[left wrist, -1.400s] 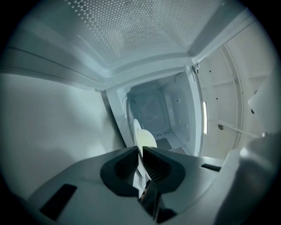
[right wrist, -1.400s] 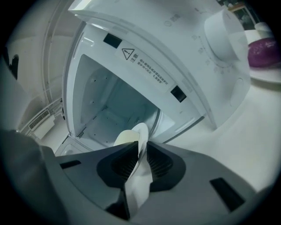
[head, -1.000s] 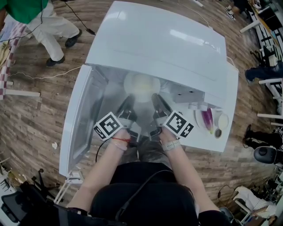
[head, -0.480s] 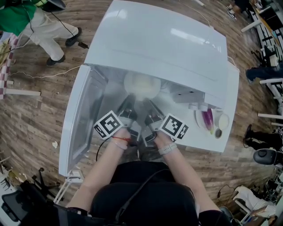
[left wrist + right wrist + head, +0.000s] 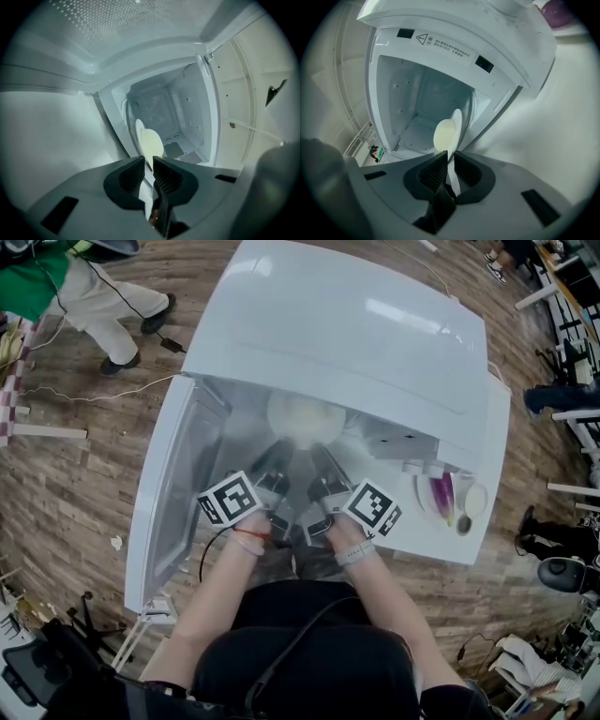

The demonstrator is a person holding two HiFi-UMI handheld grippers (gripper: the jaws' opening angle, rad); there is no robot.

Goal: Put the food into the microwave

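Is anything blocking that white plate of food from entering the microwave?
Nothing visible. The white microwave has its door open, the cavity floor looks bare, and the round white plate of pale food is at its mouth.

A brown wood-plank floor (image 5: 75, 484) spreads across the left of the frame, where a person (image 5: 98, 296) in white trousers stands at the upper left, while a white counter (image 5: 495, 456), white furniture frames (image 5: 572, 412) and a black chair (image 5: 562, 570) crowd the right edge.
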